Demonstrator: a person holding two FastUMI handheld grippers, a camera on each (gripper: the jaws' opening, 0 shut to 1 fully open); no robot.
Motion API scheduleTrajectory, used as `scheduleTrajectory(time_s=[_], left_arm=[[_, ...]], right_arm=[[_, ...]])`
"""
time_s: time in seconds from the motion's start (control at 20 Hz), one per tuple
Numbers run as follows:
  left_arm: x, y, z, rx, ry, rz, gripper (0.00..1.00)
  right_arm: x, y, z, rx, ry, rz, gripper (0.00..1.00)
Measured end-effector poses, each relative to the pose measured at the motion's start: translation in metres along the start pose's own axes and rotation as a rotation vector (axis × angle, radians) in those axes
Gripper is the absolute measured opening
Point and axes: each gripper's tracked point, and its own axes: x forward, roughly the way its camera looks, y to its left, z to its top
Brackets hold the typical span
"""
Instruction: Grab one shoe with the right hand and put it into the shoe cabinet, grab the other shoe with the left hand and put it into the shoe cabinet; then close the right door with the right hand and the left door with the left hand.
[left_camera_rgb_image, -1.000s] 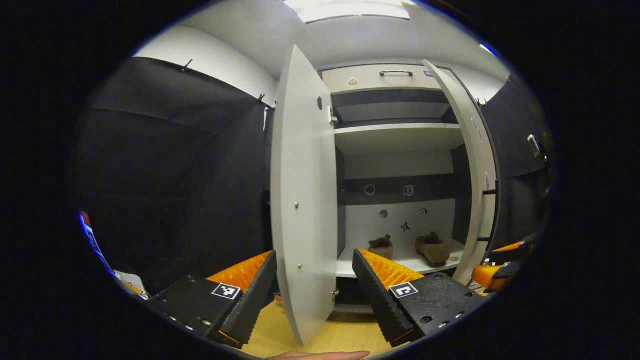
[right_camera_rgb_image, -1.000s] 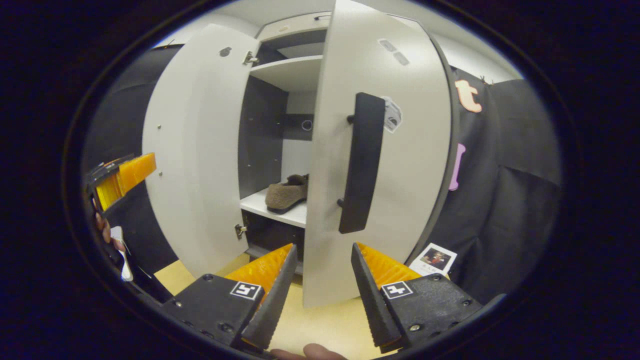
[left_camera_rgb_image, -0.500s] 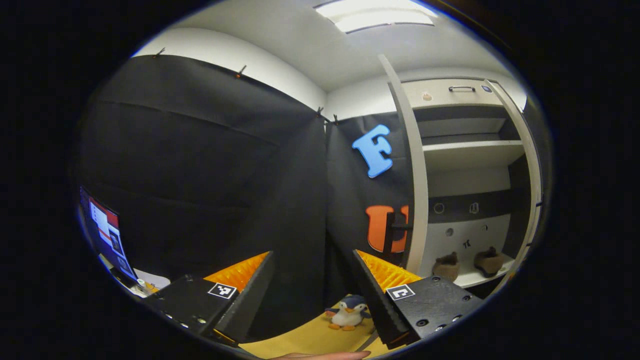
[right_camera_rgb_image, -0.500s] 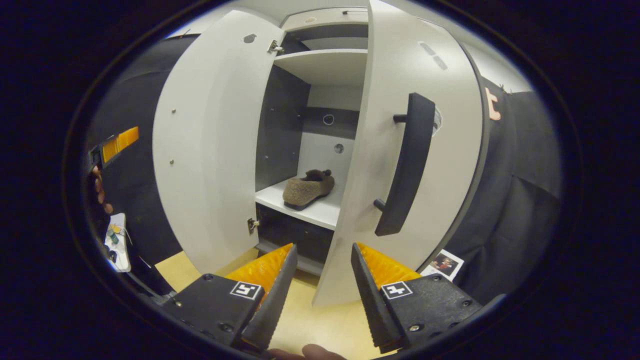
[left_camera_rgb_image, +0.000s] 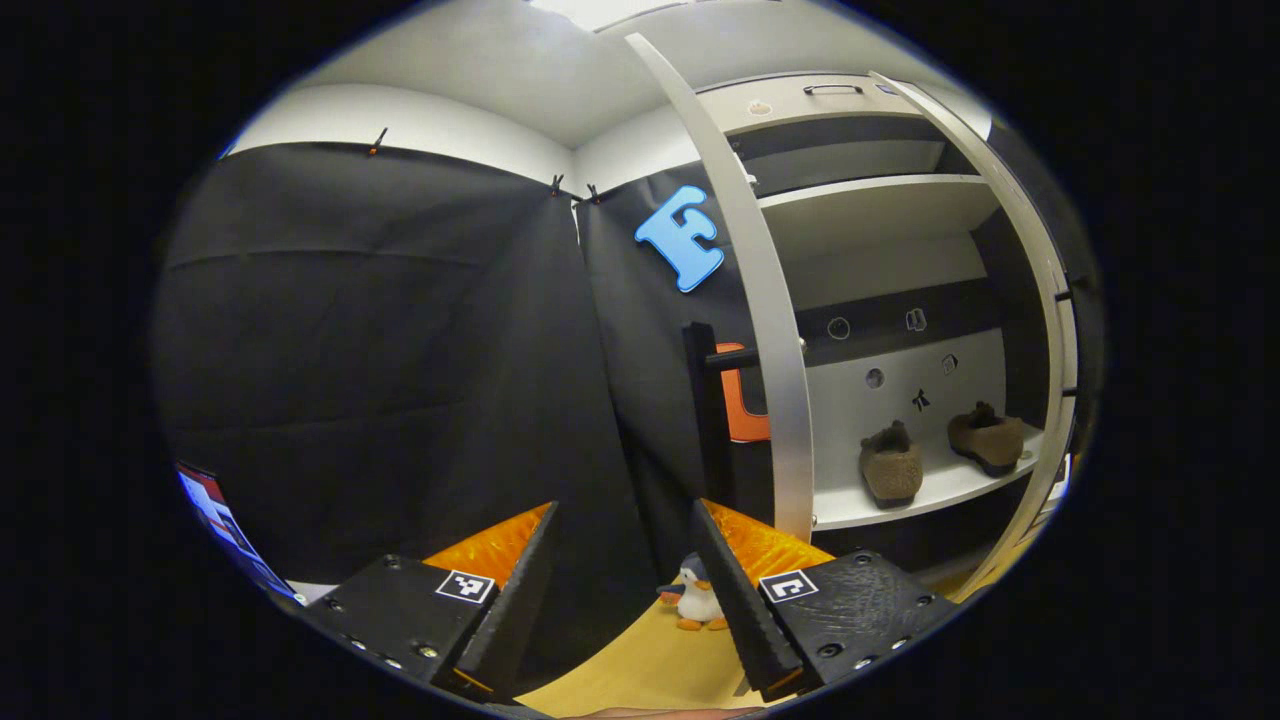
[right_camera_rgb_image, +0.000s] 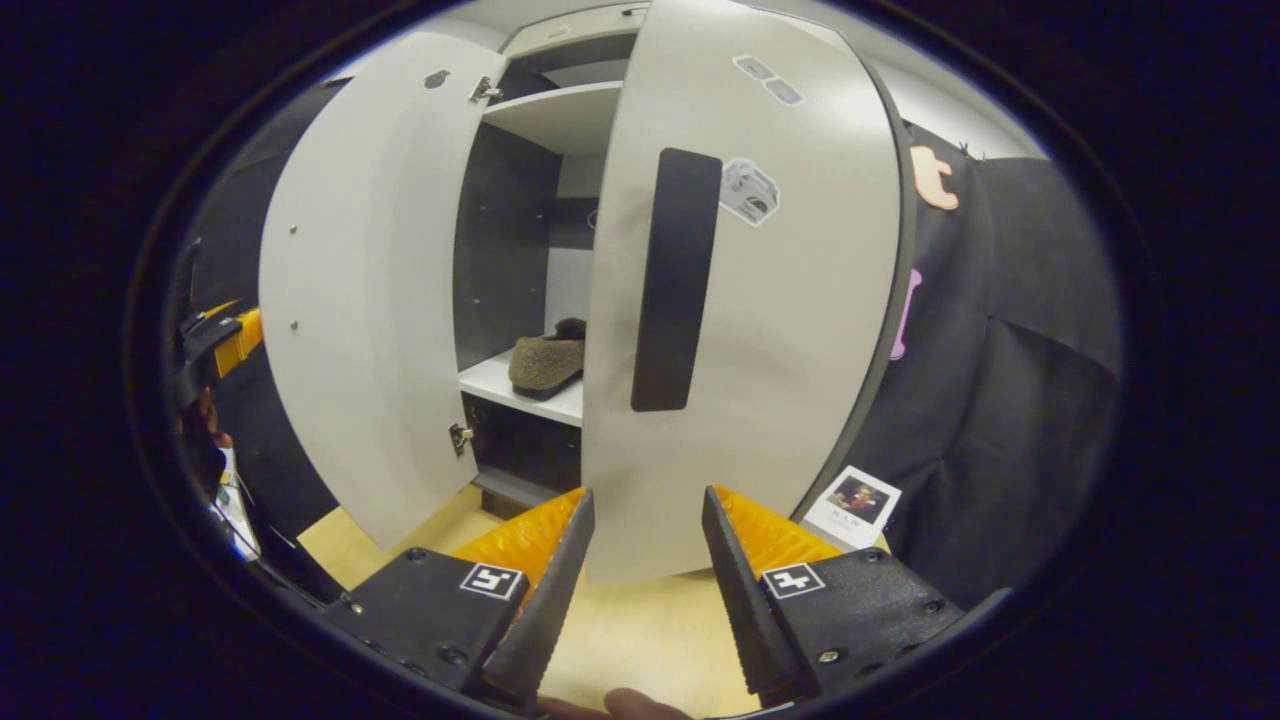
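Both shoes already on the lower shelf of the shoe cabinet: left shoe and right shoe side by side, apart. Doors not yet shut, so closing is what remains. Right door partly swung in, standing straight ahead of the right tool, outer face toward it, long black handle running vertically just above the gap between the fingers; one shoe glimpsed through the opening beside it. Right tool open, holding nothing, clearly the nearer one for this door. A forward push on the panel likely enough to swing it home, with bare floor below and room ahead. Left door seen edge-on, up and to the right of the left tool; that tool also open and empty, with a toy penguin on the floor between its fingers
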Motion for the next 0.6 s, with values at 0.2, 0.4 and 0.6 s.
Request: scheduleTrajectory(time_s=[0.2,0.4,0.6], left_arm=[[-0.003,-0.011,-0.008,-0.141,0.056,-0.019,0.8],[-0.006,-0.019,-0.002,-0.144,0.042,-0.089,0.81],[-0.023,-0.087,-0.001,-0.198,0.074,-0.3,0.68]], right_arm=[[0.003,0.003,0.0,-0.022,0.003,0.016,0.73],[0.004,0.001,0.001,-0.032,0.002,0.016,0.73],[0.005,-0.006,0.0,-0.01,0.002,0.003,0.73]])
